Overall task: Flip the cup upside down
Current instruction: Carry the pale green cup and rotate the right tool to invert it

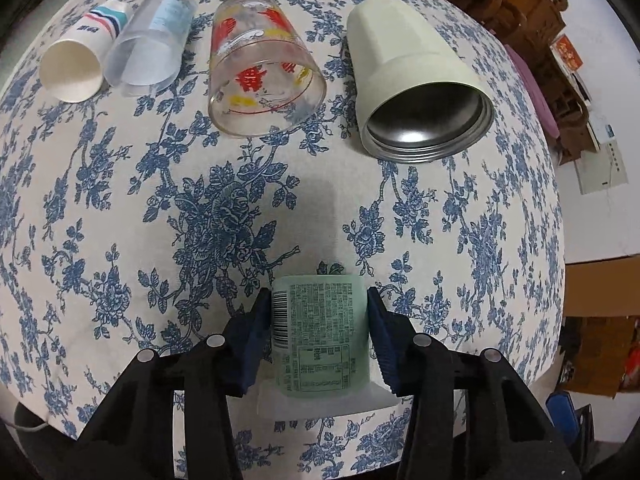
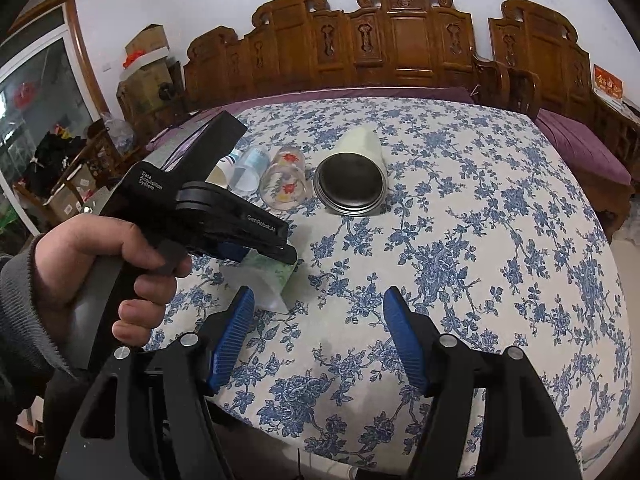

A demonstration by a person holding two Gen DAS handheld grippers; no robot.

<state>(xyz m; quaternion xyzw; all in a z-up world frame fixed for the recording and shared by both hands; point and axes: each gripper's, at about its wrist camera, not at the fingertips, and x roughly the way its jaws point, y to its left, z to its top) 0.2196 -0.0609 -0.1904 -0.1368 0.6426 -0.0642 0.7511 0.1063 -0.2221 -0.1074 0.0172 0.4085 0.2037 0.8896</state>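
My left gripper [image 1: 319, 312] is shut on a pale green plastic cup [image 1: 320, 332] with a printed label, held on its side just above the flowered tablecloth [image 1: 200, 220]. In the right wrist view the same cup [image 2: 268, 276] sits under the left gripper [image 2: 280, 254], its clear mouth toward me. My right gripper [image 2: 318, 308] is open and empty, to the right of the cup and apart from it.
Several cups lie on their sides at the far end of the table: a paper cup [image 1: 80, 60], a clear plastic cup [image 1: 152, 44], a glass with red print [image 1: 260, 68] and a cream steel tumbler [image 1: 412, 76]. A carved wooden bench [image 2: 400, 40] stands behind.
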